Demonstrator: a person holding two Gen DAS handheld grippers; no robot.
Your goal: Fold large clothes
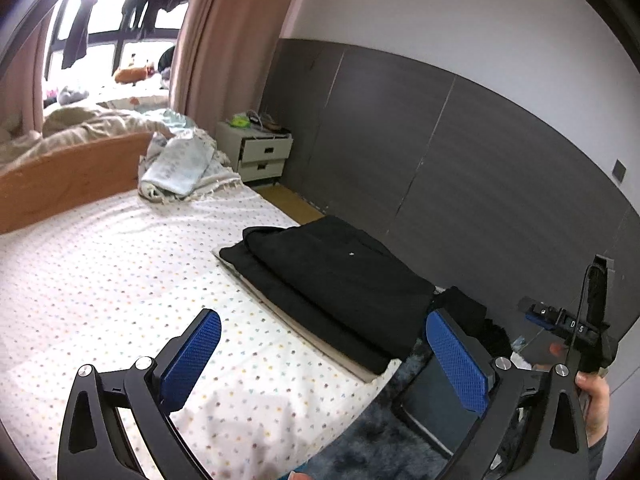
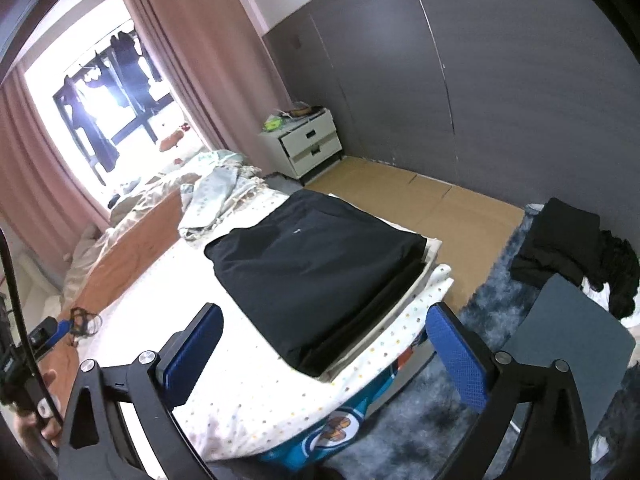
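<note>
Bed [image 1: 100, 280]: fills the 9 o'clock half of the left wrist view; white sheet with small coloured dots; orange-brown board [image 1: 68, 180] along its far edge.
Wall panelling [image 1: 460, 152]: dark grey, running from 12 to 3 o'clock behind the bed.
Curtain [image 1: 216, 48]: pink, at 11 o'clock, beside a bright window with dark clothes hanging.
Folded black garment [image 1: 336, 276]: centre of the left wrist view, lying flat in a stack on the bed's edge, a pale layer showing under it; in the right wrist view [image 2: 316, 260] also centre, at the bed corner.
Rug [image 2: 472, 344]: shaggy blue-grey, on the floor at 4 to 5 o'clock of the bed.
Unfolded dark clothes [image 2: 576, 248]: heap at 3 o'clock in the right wrist view, on the rug, well apart from the stack.
Crumpled pale blanket [image 1: 184, 164]: at 10 o'clock on the bed.
Nightstand [image 1: 260, 152]: white, two drawers, at 11 o'clock against the panelling.
Left tongs [image 1: 324, 360]: jaws spread wide, nothing between the blue pads; held above the bed, short of the stack.
Right tongs [image 2: 324, 356]: jaws likewise spread wide and empty, above the bed corner.
Person's hand [image 1: 596, 396]: at 4 o'clock, gripping the other handle.
</note>
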